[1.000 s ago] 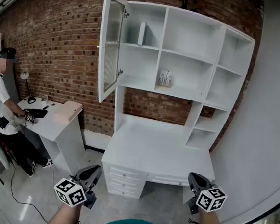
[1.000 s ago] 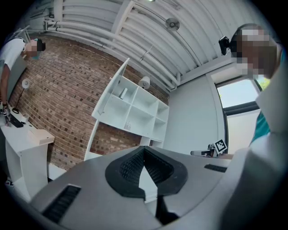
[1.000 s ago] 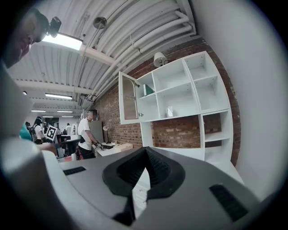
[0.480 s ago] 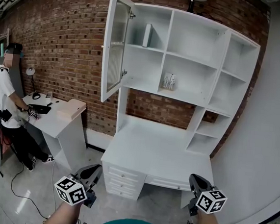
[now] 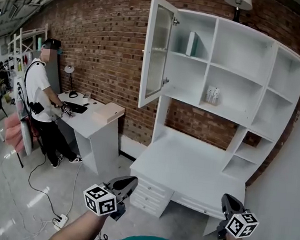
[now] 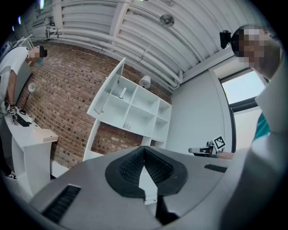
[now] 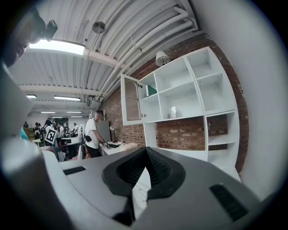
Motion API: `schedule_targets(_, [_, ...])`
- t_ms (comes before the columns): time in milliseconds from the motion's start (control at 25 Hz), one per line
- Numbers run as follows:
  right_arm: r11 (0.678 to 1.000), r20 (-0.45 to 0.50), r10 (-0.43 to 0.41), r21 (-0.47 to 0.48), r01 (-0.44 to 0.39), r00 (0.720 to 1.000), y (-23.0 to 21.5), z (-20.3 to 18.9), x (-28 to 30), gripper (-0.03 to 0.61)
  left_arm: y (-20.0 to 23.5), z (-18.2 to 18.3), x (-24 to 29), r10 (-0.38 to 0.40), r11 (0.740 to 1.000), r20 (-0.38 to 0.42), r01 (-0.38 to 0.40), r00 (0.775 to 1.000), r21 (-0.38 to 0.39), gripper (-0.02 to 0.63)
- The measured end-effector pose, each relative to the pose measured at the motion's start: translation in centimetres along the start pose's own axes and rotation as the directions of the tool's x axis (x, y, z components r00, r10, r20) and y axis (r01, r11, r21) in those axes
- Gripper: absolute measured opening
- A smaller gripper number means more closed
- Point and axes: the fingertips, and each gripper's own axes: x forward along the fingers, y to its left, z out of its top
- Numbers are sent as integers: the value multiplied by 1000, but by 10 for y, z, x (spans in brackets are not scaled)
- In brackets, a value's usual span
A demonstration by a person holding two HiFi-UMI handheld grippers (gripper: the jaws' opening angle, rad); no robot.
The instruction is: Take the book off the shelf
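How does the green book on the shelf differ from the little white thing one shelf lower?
The book is teal and taller, in the top-left compartment beside the open glass door; the white thing is paler, shorter, in the middle compartment one row down. Both stand upright.

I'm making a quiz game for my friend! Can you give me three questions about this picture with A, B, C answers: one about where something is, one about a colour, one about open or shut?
1. Where is the book?
A. In a basket. B. In the top left compartment of the shelf. C. On a chair.
2. What colour is the wall behind the shelf?
A. Green. B. Yellow. C. Red-brown brick.
3. How is the shelf's glass door?
A. Shut. B. Swung open. C. Taken off.

Answers: 1 B, it stands upright up there; 2 C, bricks show all round the shelf; 3 B, it hangs out to the left on its hinges.
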Motion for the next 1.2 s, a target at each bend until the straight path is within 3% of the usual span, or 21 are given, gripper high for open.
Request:
schedule_targets(240, [999,-6,52,-2,-52,999,-11,-7,12,21,-8,-12,2,36,999,-8,-36,999,6,8])
schedule_targets(520, [999,-24,39,13,-39,999,-29,-14,50,21,32,-15,31,38,999,-7,-38,999,-15,8])
schedule_targets(840, [999,20,-30,-23,31,999,-35,7,152,21,138,-5,120,-89,996,7,89,996,-21,8])
schedule_targets(1200, [992,77,-126,2,126,989,-44,62,294,21,247,42,251,-274,962,-65,272,960,-29,8])
